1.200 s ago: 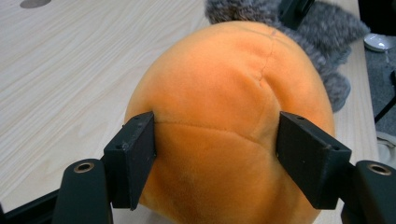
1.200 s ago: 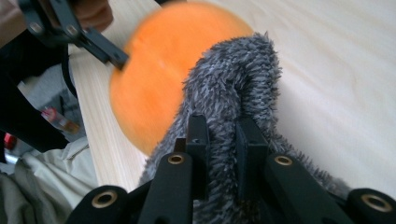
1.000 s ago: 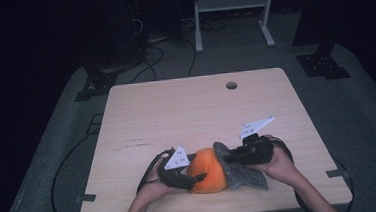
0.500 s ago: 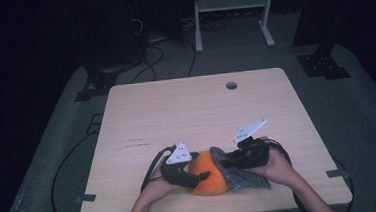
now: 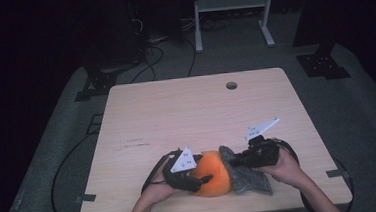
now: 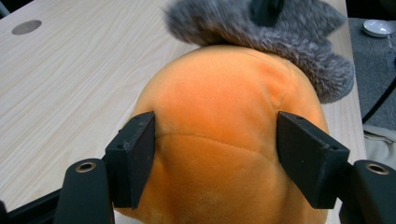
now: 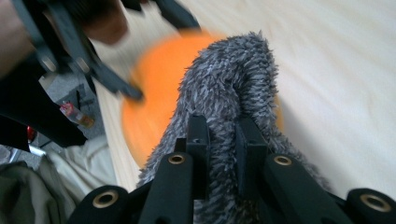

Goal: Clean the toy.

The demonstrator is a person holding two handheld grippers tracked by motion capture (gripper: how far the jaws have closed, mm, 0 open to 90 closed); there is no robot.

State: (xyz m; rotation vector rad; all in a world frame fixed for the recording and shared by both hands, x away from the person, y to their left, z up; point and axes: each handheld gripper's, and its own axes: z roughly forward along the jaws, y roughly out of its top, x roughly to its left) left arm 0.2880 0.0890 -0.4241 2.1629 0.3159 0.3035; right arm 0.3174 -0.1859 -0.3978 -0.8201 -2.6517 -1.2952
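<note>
- Between the jaws of the left gripper (image 5: 201,177) sits one orange plush ball (image 6: 224,135); the jaws stand about half open and press on its two flanks, and they have just been closing a little on it.
- Nipped in the jaws of the right gripper (image 7: 219,140) is one grey furry cloth (image 7: 224,93); those jaws are all but closed, with only a pinch of the fur between them.
- Beyond the left jaws, the cloth lies against the far side of the ball, touching it, and part of it trails onto the tabletop (image 5: 186,111) below the right hand (image 5: 283,167).
- Judged from this, the work looks like pulling the furry cloth over the ball, or off it; which one I cannot tell. Either way it seems about midway: both things are gripped, the cloth meets one side of the ball, and most of the orange surface is bare.
- Left to do, as I read it: draw the cloth across or clear, then let go.
- Count: one ball, one cloth, two grippers, one tabletop with one round hole (image 5: 231,85) well beyond both jaws.
</note>
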